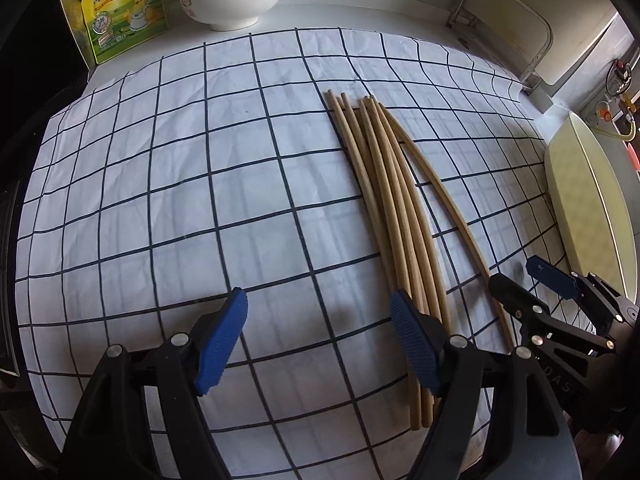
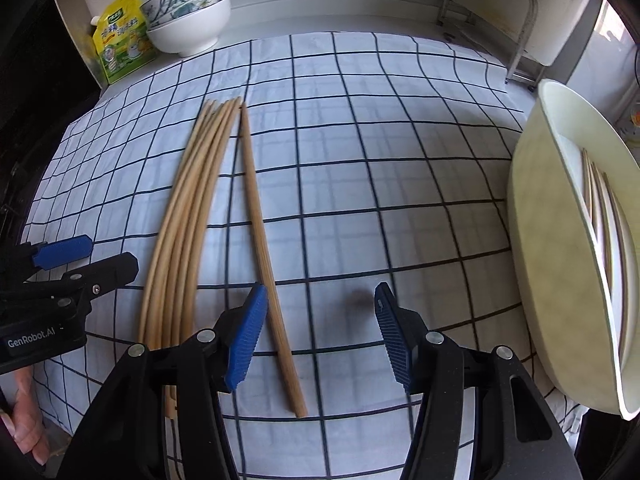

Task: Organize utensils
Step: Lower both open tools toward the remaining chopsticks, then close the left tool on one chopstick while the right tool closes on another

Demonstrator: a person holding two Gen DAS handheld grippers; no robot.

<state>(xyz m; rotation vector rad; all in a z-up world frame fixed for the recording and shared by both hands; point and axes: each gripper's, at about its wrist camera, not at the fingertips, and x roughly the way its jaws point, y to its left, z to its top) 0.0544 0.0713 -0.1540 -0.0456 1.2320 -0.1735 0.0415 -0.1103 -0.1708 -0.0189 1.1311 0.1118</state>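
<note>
The right gripper (image 2: 320, 332), fingers apart, straddles the lone chopstick (image 2: 264, 248), whose length runs forward beside its left finger (image 2: 246, 336).

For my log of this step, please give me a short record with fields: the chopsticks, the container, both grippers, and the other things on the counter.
surface: checked cloth over a counter
bundle: chopsticks lying close together on the cloth
apart: single chopstick lying to the right of the bundle
container: cream tray at the right edge, some chopsticks already inside
left gripper: jaws open, holding nothing
right gripper: jaws open, near end of the single chopstick between them
background: stacked bowls, yellow seasoning pouch
</note>
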